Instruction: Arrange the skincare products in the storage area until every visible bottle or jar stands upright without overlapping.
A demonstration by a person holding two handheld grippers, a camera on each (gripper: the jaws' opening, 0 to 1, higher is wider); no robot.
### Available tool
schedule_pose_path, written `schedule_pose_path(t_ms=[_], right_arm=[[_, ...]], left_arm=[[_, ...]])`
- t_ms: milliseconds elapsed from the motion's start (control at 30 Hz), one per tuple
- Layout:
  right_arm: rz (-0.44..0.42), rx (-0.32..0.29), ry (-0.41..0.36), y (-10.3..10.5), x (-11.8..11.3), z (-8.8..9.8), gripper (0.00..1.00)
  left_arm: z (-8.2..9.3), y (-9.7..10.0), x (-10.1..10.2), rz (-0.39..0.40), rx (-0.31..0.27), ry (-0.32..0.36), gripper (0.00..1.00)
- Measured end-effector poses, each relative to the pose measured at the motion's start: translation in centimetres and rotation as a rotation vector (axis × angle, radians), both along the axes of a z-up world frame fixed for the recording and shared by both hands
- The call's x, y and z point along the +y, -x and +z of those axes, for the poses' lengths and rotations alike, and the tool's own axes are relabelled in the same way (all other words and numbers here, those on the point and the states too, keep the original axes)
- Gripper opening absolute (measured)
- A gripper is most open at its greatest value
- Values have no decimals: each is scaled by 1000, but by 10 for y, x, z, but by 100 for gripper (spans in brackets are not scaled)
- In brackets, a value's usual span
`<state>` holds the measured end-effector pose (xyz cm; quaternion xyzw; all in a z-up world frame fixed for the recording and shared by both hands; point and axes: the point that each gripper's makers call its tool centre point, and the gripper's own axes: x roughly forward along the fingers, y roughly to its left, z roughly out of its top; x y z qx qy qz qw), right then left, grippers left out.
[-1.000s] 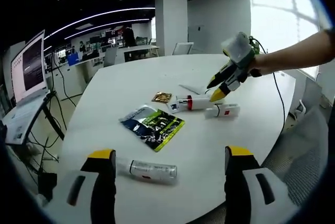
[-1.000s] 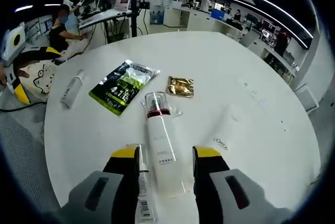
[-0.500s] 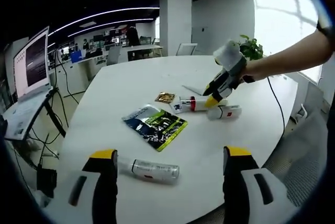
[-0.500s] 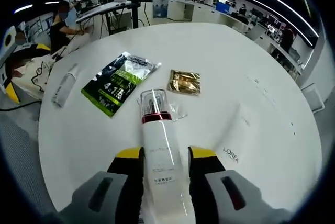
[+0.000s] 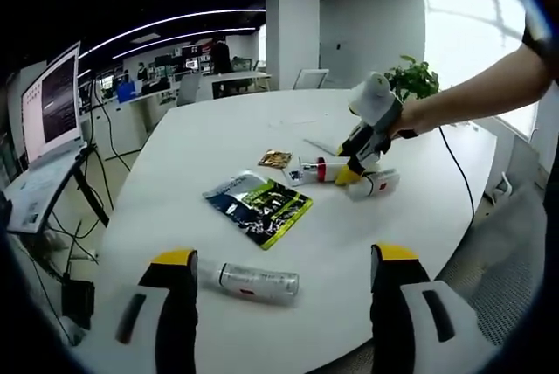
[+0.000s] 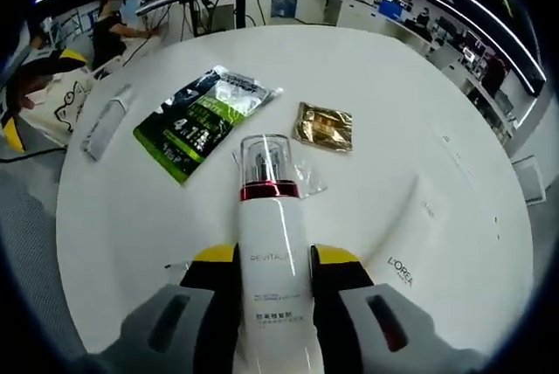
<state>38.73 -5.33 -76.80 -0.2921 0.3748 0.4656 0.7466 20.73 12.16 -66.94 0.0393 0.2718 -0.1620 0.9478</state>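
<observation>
A white bottle (image 6: 272, 256) with a red ring and a clear cap lies on its side on the round white table (image 6: 367, 68). My right gripper (image 6: 274, 256) is shut on its body, one jaw against each side. From across the table the same bottle (image 5: 316, 170) lies flat with the right gripper (image 5: 351, 173) on it, and a white tube (image 5: 374, 184) lies just beside them. A clear tube bottle (image 5: 255, 280) lies flat between the jaws of my open left gripper (image 5: 283, 257), untouched.
A green sachet (image 5: 259, 208) and a gold sachet (image 5: 274, 161) lie mid-table. A flat white L'Oreal pack (image 6: 417, 243) lies right of the bottle, and a crumpled clear wrapper (image 6: 306, 183) lies by its cap. A laptop on a stand (image 5: 48, 129) is left of the table.
My right gripper has slid forward along the lying white bottle and its jaws have narrowed onto the body. The left gripper has hardly moved.
</observation>
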Motion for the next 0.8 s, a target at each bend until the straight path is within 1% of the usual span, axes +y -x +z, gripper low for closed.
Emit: schedule_pose_path(t_ms=[100, 200, 267, 300, 333, 400, 467, 533, 600, 633, 667, 733, 767, 800], right_arm=[[9, -10, -2, 1, 3, 0, 31], [-9, -6, 7, 1, 3, 0, 31], [-20, -7, -1, 0, 5, 0, 31], [-58, 7, -11, 0, 3, -1, 30], [-64, 11, -18, 0, 4, 0, 30], [-75, 22, -27, 2, 7, 1, 30], [-68, 11, -27, 3, 8, 1, 29], [-58, 2, -20, 6, 7, 1, 29], [-61, 17, -33, 9, 8, 4, 29], [-70, 20, -56, 12, 9, 8, 29], [-75, 14, -78, 12, 11, 13, 29], [-72, -5, -89, 10, 14, 18, 29], [-63, -29, -95, 8, 15, 24, 29], [-61, -40, -100, 9, 15, 28, 29]], left_arm=[[-1, 0, -1, -5, 4, -2, 75], [0, -1, -2, -11, 8, -1, 75], [2, -3, 2, 33, 17, 68, 74], [5, -5, 5, 48, 12, 94, 74], [8, -7, 7, 68, 7, 119, 73], [7, -7, 9, 60, 16, 114, 73], [6, -7, 9, 50, 20, 102, 71], [11, -8, 4, 31, 12, 99, 71], [15, -10, 0, 26, 3, 124, 70], [19, -12, -4, 26, 0, 158, 69], [21, -14, -6, 27, -4, 170, 69], [26, -18, -10, 32, -9, 192, 68], [30, -21, -13, 33, -14, 214, 68], [33, -23, -17, 32, -20, 238, 68]])
